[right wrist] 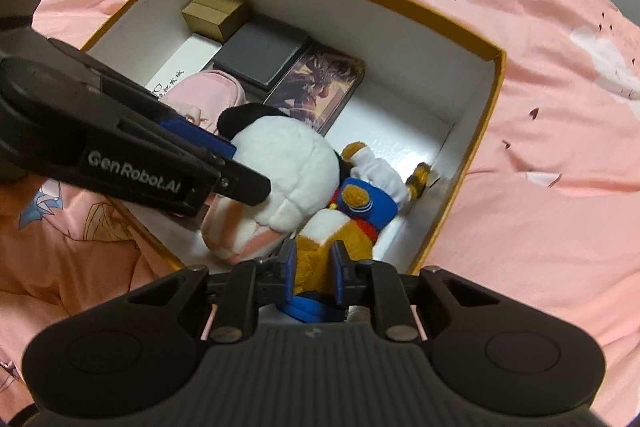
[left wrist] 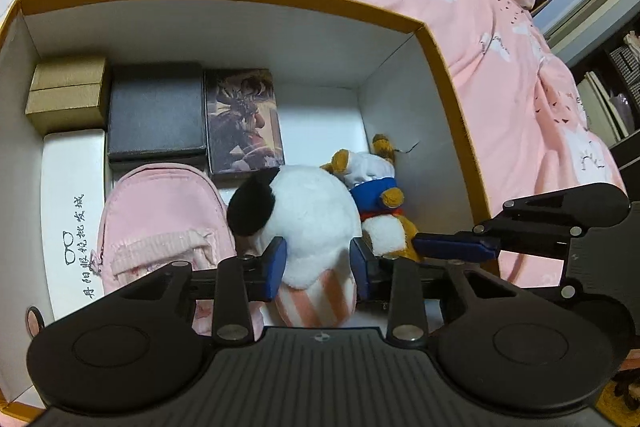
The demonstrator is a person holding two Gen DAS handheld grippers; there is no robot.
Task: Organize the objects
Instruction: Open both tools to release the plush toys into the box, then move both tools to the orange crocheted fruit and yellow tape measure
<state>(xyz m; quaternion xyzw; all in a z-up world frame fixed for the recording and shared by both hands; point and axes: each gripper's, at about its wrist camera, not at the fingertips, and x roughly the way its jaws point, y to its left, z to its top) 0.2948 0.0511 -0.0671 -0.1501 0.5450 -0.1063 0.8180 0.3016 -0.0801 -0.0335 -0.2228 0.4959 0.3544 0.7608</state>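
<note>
A yellow-rimmed white box (left wrist: 448,75) (right wrist: 494,75) lies on a pink bed cover. Inside it, my left gripper (left wrist: 318,261) is shut on a white plush toy with a black ear and pink striped base (left wrist: 312,223) (right wrist: 288,163). My right gripper (right wrist: 314,269) is shut on a brown plush in a blue and white sailor outfit (right wrist: 348,223) (left wrist: 380,195), lying at the box's right side against the white plush. The left gripper's fingers (right wrist: 224,179) show in the right wrist view, and a right finger (left wrist: 456,247) shows in the left wrist view.
At the box's left are a gold box (left wrist: 66,95), a dark grey case (left wrist: 156,111), a picture-printed box (left wrist: 244,119), a white case with Chinese text (left wrist: 72,211) and a pink pouch (left wrist: 160,219). Bare floor (left wrist: 320,119) lies behind the plushes. The pink cover (left wrist: 520,67) surrounds the box.
</note>
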